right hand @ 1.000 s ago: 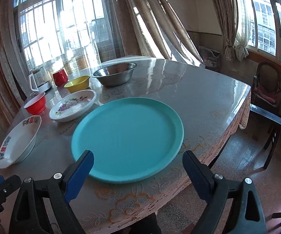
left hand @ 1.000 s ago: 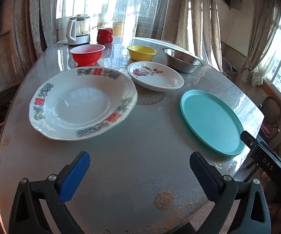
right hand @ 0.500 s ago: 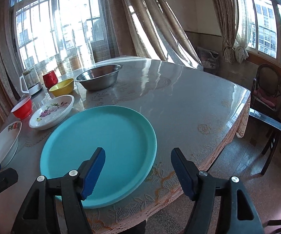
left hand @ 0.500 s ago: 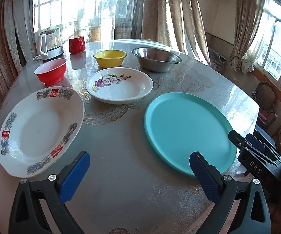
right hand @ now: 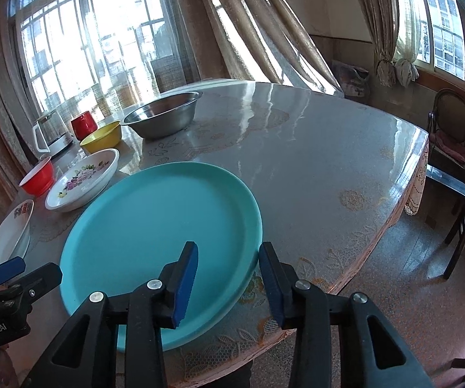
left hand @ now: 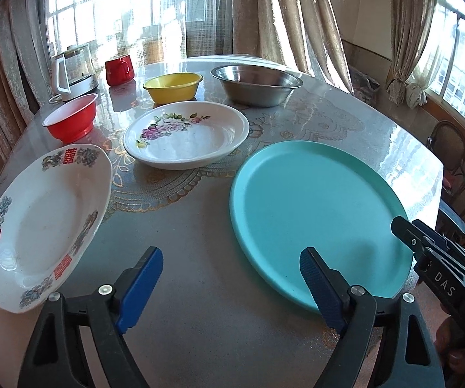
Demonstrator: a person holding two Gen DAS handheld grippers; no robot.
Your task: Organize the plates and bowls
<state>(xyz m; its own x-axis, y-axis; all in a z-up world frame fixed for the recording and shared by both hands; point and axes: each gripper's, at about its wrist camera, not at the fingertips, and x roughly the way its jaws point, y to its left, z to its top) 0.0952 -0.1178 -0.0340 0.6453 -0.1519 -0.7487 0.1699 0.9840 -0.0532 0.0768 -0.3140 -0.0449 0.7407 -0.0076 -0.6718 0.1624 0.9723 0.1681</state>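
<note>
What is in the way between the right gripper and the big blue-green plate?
Nothing visible. The right gripper is already at the near rim of the teal plate, one finger over the plate and one outside the rim. Its jaws have just been closing, but the pads are not pressing on the rim yet.

The teal plate (left hand: 316, 207) looks like matt plastic, while the flowered plate (left hand: 187, 135) has a glossy ceramic glaze. The steel bowl (left hand: 256, 85) is brushed metal, and the table (right hand: 297, 168) shines under a smooth glossy cover.
</note>
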